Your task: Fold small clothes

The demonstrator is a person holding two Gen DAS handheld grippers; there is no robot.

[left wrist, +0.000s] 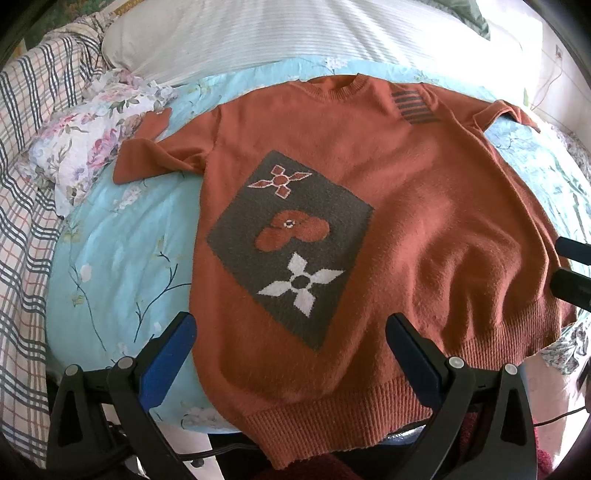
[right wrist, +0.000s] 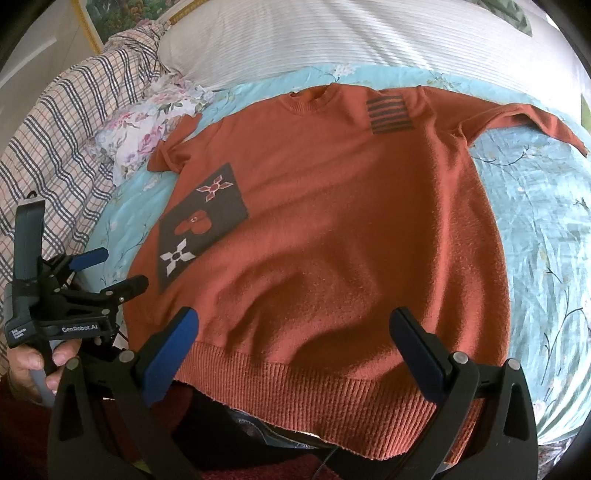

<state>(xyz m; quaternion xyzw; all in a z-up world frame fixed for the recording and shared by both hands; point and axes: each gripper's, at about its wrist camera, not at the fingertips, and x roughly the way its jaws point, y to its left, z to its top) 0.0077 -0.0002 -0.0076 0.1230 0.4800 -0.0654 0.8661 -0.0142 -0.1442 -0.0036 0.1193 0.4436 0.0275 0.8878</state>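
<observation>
An orange knit sweater (left wrist: 424,206) lies flat, front up, on a light blue floral bedspread (left wrist: 122,258), collar at the far side, ribbed hem nearest me. It has a dark grey patch with flower motifs (left wrist: 291,243) and a striped patch (left wrist: 413,107) near one shoulder. Both short sleeves are spread outward. My left gripper (left wrist: 290,325) is open and empty above the hem's left part. My right gripper (right wrist: 293,321) is open and empty above the hem (right wrist: 314,391) of the sweater (right wrist: 332,221). The left gripper also shows at the left of the right wrist view (right wrist: 114,269).
A white ribbed pillow (left wrist: 295,33) lies beyond the collar. A plaid blanket (left wrist: 26,206) and a floral cloth (left wrist: 92,140) lie at the left. The bed's near edge runs just under the hem. The right gripper's fingers (left wrist: 570,273) show at the right edge.
</observation>
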